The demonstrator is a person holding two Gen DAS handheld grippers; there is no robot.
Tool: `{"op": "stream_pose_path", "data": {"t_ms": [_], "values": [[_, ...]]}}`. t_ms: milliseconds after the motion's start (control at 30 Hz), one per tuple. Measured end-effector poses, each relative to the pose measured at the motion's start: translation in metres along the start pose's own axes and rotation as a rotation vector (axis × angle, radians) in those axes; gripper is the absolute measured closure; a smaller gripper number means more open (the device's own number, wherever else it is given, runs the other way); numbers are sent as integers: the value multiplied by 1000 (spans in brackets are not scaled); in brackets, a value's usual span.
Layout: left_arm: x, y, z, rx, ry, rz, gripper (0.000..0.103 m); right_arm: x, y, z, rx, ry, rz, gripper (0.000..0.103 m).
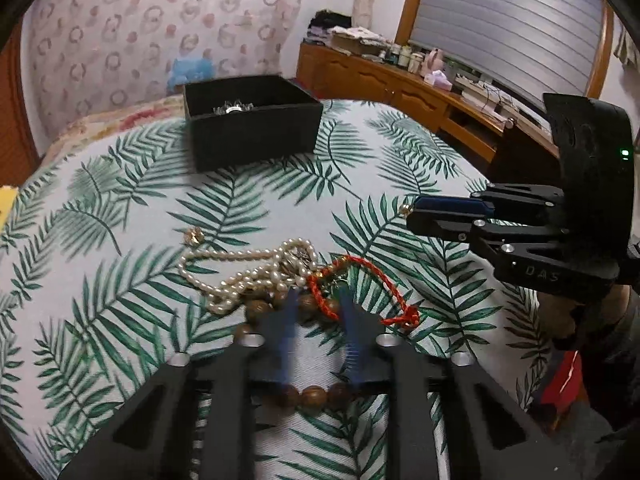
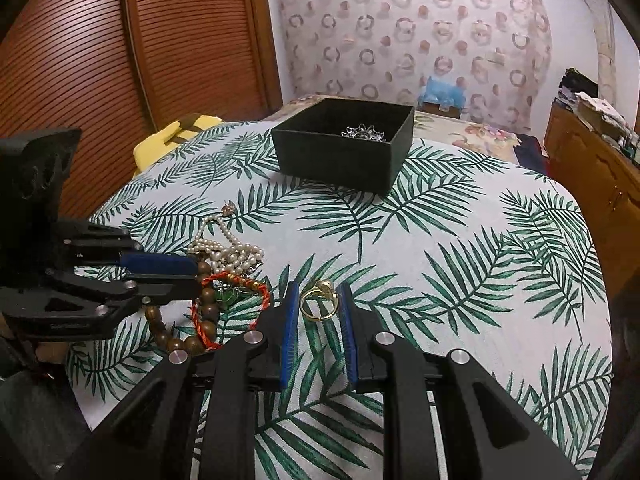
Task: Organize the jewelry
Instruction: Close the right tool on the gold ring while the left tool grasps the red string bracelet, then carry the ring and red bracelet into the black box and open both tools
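Observation:
My right gripper (image 2: 319, 292) is shut on a gold ring (image 2: 318, 300), held just above the leaf-print cloth. It shows from the side in the left wrist view as the right gripper (image 1: 412, 212), with the ring (image 1: 405, 210) at its tip. My left gripper (image 1: 319, 292) is down in the jewelry pile and blurred. Its pads close on the wooden bead bracelet (image 1: 314, 394), with the red cord bracelet (image 1: 384, 280) caught beside them. A pearl necklace (image 1: 240, 256) lies tangled to the left. The left gripper (image 2: 198, 278) meets the beads (image 2: 208, 312) in the right wrist view.
A black open box (image 1: 256, 136) (image 2: 340, 160) stands at the far side of the table and holds a silver brooch (image 2: 364, 133). A small gold piece (image 1: 195, 235) lies beside the pearls. A yellow object (image 2: 176, 136) sits past the table's far left edge. A wooden cabinet (image 1: 360, 72) runs behind.

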State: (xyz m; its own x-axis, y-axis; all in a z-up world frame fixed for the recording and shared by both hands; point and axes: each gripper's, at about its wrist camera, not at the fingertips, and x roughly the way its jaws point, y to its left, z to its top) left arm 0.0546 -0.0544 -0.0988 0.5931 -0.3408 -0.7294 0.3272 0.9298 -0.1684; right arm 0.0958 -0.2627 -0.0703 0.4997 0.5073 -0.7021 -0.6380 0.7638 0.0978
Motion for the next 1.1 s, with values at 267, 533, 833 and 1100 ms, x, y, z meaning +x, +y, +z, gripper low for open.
{"op": "stream_pose_path", "data": {"t_ms": [267,533,833,1100], "values": [[1,-4,1,16,6,30,85,-3,-3,-4,8,-7,4,81],[1,-9,1,51,3,62,101,-3,-1,-3,0,-6,5,81],[-14,-4,7,53,-51,68,101,-3,1,-1,-6,-11,1,81],[-33,4,25,42,-127,69,101,-3,7,10,-19,-26,4,81]]}}
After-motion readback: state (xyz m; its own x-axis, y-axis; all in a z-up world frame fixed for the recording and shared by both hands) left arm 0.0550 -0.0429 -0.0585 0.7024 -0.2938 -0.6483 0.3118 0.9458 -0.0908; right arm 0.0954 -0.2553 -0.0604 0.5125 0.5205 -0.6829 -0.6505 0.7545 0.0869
